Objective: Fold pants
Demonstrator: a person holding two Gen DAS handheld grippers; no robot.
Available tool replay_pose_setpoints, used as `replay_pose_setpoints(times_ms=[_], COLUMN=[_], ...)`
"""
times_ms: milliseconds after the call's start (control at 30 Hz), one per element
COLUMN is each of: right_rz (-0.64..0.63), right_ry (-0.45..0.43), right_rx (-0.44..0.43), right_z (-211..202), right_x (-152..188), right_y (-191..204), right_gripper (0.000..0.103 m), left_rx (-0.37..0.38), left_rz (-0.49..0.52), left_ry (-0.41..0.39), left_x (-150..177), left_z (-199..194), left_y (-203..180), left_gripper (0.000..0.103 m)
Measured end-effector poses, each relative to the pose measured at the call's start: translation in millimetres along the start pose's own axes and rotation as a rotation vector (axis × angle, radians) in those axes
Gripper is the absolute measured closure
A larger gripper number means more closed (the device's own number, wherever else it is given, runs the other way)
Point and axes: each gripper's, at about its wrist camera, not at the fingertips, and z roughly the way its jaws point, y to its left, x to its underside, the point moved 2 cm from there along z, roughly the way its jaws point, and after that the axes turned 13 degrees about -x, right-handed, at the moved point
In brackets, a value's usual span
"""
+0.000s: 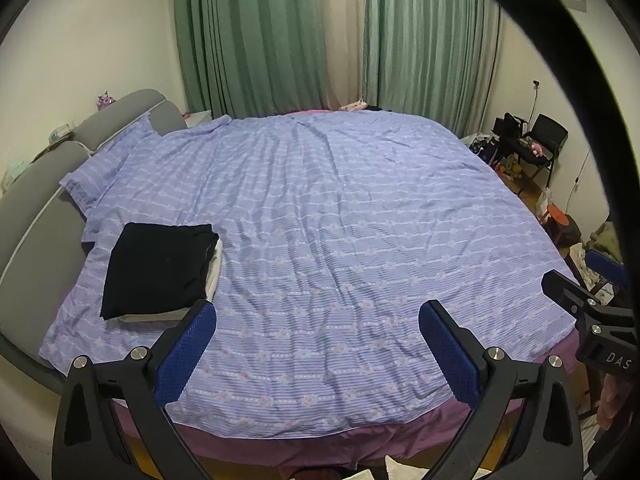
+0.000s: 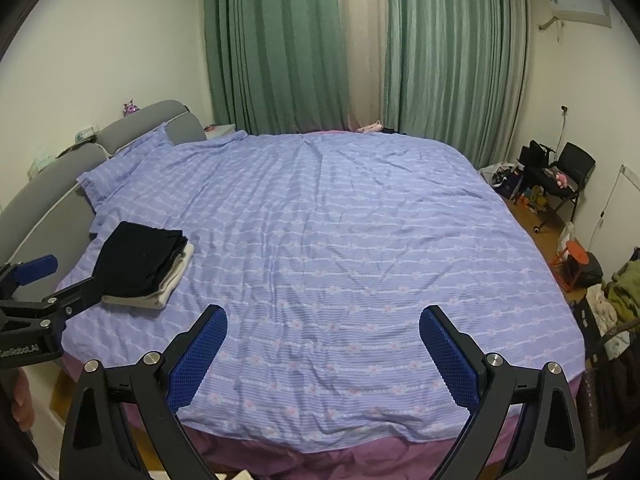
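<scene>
My left tongs hang wide apart above the near edge of the bed, blue pads spread with nothing between them, and my right tongs are spread just as wide, also gripping nothing. The black pants lie folded into a neat rectangle on the left side of the lilac striped duvet, near the grey padded headboard, and they sit on top of a folded cream garment whose edges peek out along the right and the near side (I cannot tell what kind of garment it is). From the right wrist view, my left tongs appear at the left edge, one dark finger reaching in front of the stack's near corner; whether it touches the cloth I cannot tell. A purple sheet shows under the duvet's near hem. Green curtains hang behind the bed, and a black chair piled with things stands in the far right corner, with an orange stool nearer along the wall.
</scene>
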Motion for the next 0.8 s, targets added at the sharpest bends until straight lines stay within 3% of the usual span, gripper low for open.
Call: replay_pose_setpoints(times_ms=[800], right_rz=[0.000], right_ry=[-0.002], right_rx=[0.000], right_z=[-3.1], right_x=[-0.8], right_y=[-9.5], right_gripper=[0.006], left_rx=[0.002], left_rz=[0.010], left_ry=[-0.005], left_x=[-1.7], left_z=[-0.7], left_y=[-20.7], left_gripper=[0.000])
